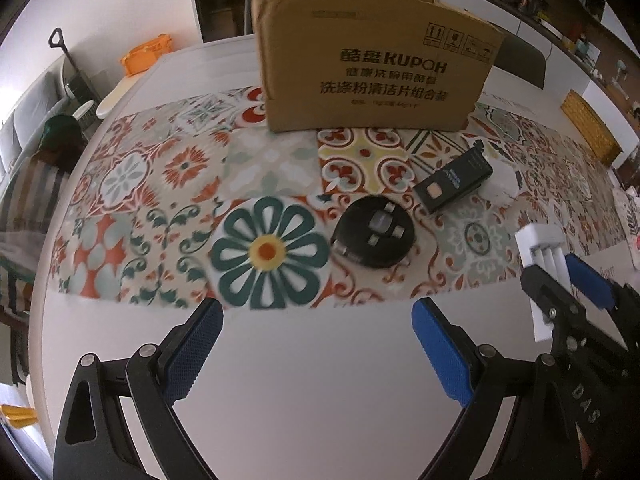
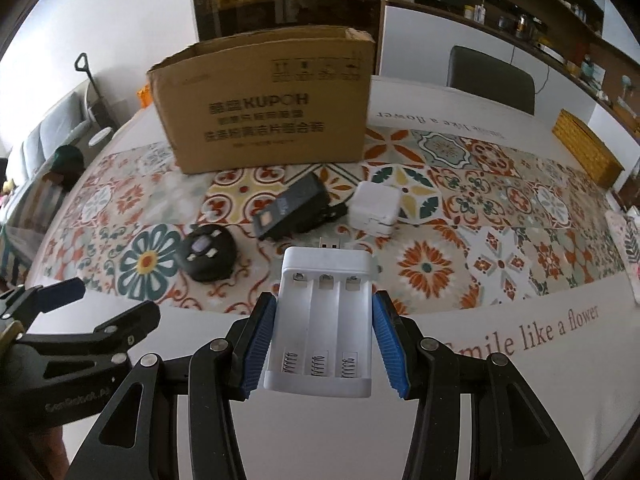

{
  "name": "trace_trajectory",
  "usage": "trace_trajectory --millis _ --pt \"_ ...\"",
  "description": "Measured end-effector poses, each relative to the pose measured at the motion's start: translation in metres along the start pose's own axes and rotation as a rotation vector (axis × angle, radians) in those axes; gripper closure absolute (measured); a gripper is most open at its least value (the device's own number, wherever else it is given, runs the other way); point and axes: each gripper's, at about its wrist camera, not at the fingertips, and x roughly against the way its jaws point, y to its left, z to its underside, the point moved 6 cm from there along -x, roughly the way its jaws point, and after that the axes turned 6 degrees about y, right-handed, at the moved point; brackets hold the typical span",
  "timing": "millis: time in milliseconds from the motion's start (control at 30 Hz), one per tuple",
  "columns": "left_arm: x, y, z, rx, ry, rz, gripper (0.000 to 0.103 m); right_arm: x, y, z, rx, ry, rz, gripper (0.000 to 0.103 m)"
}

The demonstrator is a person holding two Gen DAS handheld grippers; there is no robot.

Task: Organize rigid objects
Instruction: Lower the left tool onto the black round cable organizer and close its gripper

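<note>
My right gripper (image 2: 324, 336) is shut on a white battery charger (image 2: 322, 320) with three empty slots and a USB plug at its far end, held above the table's near edge. The charger (image 1: 540, 256) also shows at the right of the left wrist view in the right gripper (image 1: 560, 276). My left gripper (image 1: 318, 344) stands open and empty over bare white cloth. A round black device (image 1: 374, 236) lies just beyond it. Farther back lie a black rectangular device (image 1: 452, 182) and a white block (image 2: 374, 208). An open cardboard box (image 2: 264, 108) stands behind them.
A patterned runner (image 1: 160, 184) crosses the white tablecloth (image 1: 312, 400). A woven yellow box (image 2: 586, 152) sits at the far right, with a chair (image 2: 492, 76) behind the table. An orange container (image 1: 146, 56) sits far left. Shelves line the back wall.
</note>
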Motion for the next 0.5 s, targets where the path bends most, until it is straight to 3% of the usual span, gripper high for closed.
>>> trace_trajectory --millis 367,500 --pt "-0.025 -0.029 -0.024 -0.008 -0.047 -0.048 0.008 -0.021 -0.033 -0.008 -0.017 0.029 0.013 0.054" --pt "-0.04 -0.035 -0.031 -0.014 -0.042 -0.036 0.016 -0.028 -0.039 -0.008 -0.021 0.04 0.007 0.054"
